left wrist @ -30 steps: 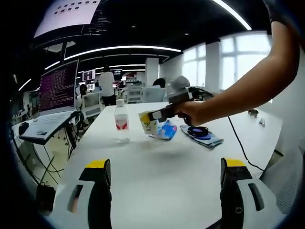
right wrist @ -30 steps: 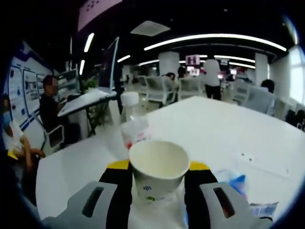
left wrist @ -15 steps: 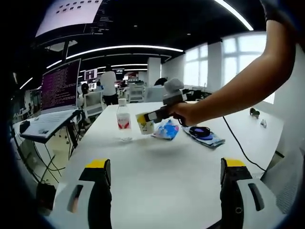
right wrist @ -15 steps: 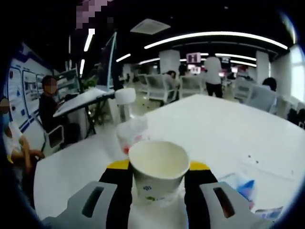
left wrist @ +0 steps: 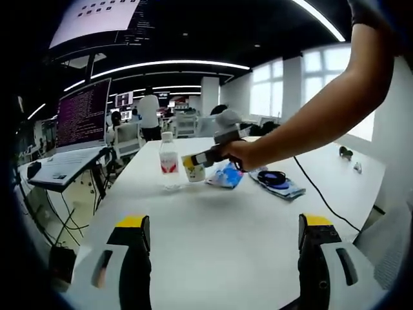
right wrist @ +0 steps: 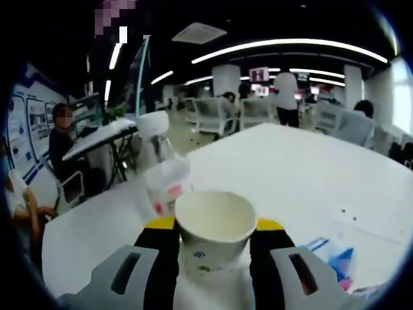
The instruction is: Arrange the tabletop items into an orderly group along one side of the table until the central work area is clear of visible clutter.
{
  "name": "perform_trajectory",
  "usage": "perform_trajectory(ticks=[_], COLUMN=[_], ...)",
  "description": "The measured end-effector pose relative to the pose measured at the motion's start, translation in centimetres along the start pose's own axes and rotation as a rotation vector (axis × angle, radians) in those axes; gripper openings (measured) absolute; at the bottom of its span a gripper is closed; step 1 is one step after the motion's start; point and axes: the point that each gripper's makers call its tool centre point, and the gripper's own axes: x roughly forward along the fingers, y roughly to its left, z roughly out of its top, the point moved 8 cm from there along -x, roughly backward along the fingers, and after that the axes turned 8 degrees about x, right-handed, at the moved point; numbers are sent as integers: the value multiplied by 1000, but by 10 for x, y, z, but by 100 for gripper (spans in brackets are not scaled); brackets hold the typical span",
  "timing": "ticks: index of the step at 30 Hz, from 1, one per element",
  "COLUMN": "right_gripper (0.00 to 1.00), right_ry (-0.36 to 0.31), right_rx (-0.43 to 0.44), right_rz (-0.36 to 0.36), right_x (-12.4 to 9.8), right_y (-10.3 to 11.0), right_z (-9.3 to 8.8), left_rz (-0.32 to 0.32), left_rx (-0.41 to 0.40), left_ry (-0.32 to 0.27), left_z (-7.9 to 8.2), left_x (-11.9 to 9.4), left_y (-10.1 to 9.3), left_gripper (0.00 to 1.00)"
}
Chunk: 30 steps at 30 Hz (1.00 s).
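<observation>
Cup (right wrist: 215, 234) upright between the jaws of the right gripper (right wrist: 214, 253), mouth up and long axis vertical, clamped there just beside the bottle.

In the left gripper view the right gripper (left wrist: 205, 157) reaches in over the white table (left wrist: 213, 226), carrying the one paper cup (left wrist: 194, 170) to a spot just beside the single water bottle (left wrist: 169, 162), which stands upright with its white cap on top and a red label round its middle. One blue wrapper (left wrist: 226, 175) lies flat just behind the cup, and one flat packet with a dark coil on it (left wrist: 275, 182) lies near that. The left gripper (left wrist: 222, 258) hangs low over bare tabletop, jaws spread wide apart and gripping nothing. In the right gripper view the bottle (right wrist: 162, 174) stands close behind the cup's rim.
</observation>
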Motion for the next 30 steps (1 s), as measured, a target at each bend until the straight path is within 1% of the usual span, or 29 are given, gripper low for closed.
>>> perform_trajectory(ticks=[4,12,17,21,26,30], right_gripper=[39,39,40,40,41,40], right_ry=[6,6,18,3,13,30], right_rx=[-1,5,-2,1,-7,-6], right_rz=[1,8,8,13,9,8], right_x=[7,12,16,16,14,13], right_y=[-4,-4,-8,-7,-4,-5], right_z=[-4,-8,-13,-14,-17,-24], left_rz=[-1,0,1,3,4,2], left_rx=[-1,-5,-7,-12,-6,-9], left_ry=[4,9,11,11,14,13], left_z=[-1,-2,-2,-2,-3,-3], left_x=[0,1,1,1,1,1], left_y=[0,1,1,2,2,1], left_gripper=[96,96,96,96,96,96])
